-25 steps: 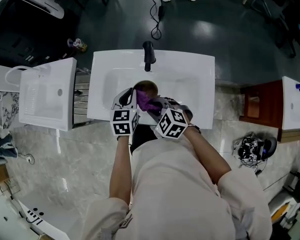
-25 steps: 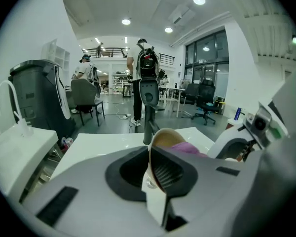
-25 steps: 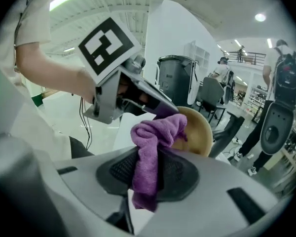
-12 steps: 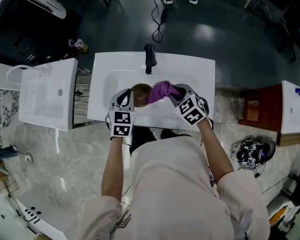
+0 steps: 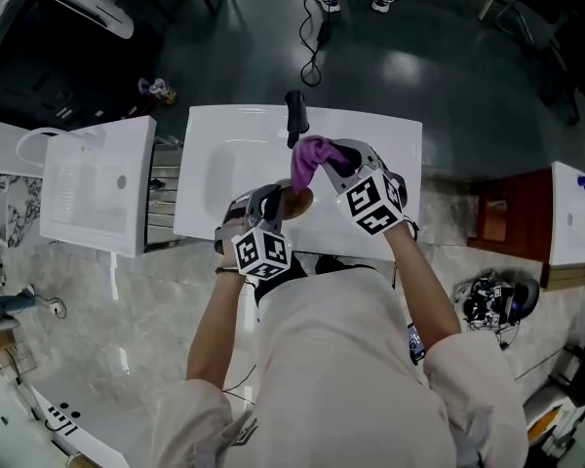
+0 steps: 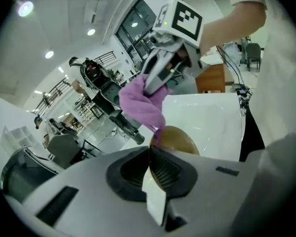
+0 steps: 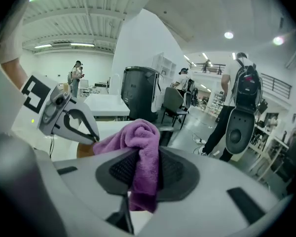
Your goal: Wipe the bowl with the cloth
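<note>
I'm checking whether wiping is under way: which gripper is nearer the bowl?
Left. The left gripper, whose jaws have just been closing, clamps the bowl by its rim; the right gripper holds the cloth raised beyond the bowl, toward the faucet.

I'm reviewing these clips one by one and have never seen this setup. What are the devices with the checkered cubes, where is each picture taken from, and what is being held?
There is no robot here. A person holds a two-jaw gripper in each hand, and the marker cubes are part of those grippers. The head view comes from a camera on the person's head, looking steeply down. The left and right gripper views come from cameras riding on each gripper, looking along its jaws. Below the person is a white washbasin with a black tap. The left gripper has just been closing its jaws and pinches the rim of a brown bowl. The right gripper is clamped on a purple cloth, held just above the bowl over the basin.
</note>
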`<state>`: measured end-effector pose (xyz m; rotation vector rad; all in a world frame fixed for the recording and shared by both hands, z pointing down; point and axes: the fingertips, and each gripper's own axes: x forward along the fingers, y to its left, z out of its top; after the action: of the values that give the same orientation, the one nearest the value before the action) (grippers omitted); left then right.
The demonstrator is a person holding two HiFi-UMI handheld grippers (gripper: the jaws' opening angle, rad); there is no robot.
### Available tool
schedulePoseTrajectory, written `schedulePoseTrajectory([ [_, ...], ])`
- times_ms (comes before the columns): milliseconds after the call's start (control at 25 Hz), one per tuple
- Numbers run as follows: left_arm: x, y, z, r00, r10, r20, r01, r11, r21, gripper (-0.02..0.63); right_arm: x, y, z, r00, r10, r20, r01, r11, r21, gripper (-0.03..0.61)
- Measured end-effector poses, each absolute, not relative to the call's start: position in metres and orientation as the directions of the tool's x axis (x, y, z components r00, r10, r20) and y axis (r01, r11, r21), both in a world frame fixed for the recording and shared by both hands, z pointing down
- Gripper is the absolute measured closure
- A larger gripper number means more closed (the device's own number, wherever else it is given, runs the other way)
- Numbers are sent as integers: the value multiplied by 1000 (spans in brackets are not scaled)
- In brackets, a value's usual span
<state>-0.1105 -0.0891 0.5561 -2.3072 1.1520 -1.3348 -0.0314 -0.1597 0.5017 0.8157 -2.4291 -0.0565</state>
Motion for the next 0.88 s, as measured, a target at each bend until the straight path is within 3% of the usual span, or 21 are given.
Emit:
schedulePoseTrajectory([
  [200,-102,-84,561,302,-684,664,-474,-712,-518,595,-46,-166,491,-646,-592,483,-531,802,273,489],
  [520,-86,-94,533,333,-718,612,-354,-696,-624,595,-79,-124,525,-724,-344,598,-161,927,338,488],
  [680,-91,-98,528,313,-727,611,-300,-687,-662,595,-80,-121,530,-695,-322,643,-46,912,407,489],
  [760,-94,-99,525,320,-733,600,-315,-679,-663,595,-78,-120,534,-677,-313,666,10,901,433,489],
  [880,-107,-105,514,366,-735,571,-461,-676,-575,594,-74,-119,539,-661,-300,688,42,901,433,489],
])
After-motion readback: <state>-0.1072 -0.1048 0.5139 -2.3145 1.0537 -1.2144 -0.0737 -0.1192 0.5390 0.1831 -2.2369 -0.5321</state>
